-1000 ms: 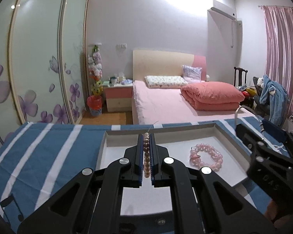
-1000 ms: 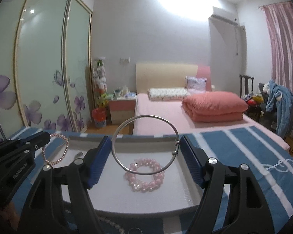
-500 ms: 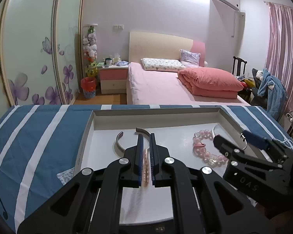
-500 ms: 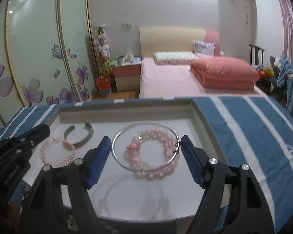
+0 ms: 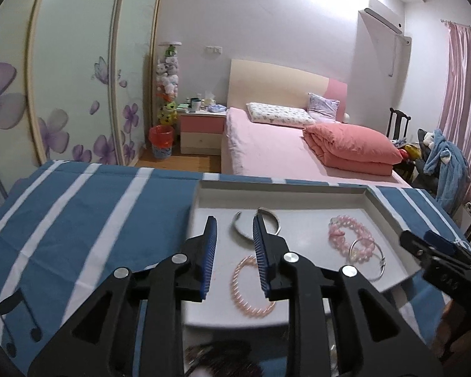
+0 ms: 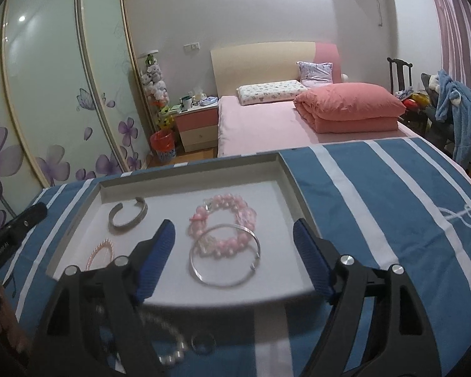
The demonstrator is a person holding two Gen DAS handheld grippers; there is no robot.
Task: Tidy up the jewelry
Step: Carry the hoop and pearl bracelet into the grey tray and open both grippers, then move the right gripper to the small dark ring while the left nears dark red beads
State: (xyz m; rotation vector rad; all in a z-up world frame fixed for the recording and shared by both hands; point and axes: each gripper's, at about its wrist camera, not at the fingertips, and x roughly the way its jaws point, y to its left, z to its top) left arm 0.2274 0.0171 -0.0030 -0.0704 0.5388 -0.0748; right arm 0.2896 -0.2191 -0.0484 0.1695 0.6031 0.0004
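A white tray [image 5: 298, 188] [image 6: 185, 169] sits on the blue striped cloth. In it lie a small pink bead bracelet [image 5: 251, 289] [image 6: 102, 249], a grey open cuff [image 5: 256, 224] [image 6: 127, 216], a chunky pink bead bracelet [image 5: 350, 234] [image 6: 223, 220] and a thin silver bangle [image 5: 365, 259] [image 6: 224, 256] that partly overlaps it. My left gripper [image 5: 234, 249] is open and empty above the small bracelet. My right gripper [image 6: 234, 257] is open wide and empty above the bangle.
On the cloth before the tray lie a white pearl strand [image 6: 169, 342] and a small dark ring [image 6: 204, 342]. Beyond the table are a pink bed [image 6: 267, 119], a nightstand [image 6: 197, 125], a flowered wardrobe [image 6: 47, 94] and a chair with blue clothes [image 6: 455, 110].
My left gripper opened and let the small pink bracelet down into the tray. My right gripper opened wider and let the silver bangle down onto the chunky pink bracelet. Both pulled back.
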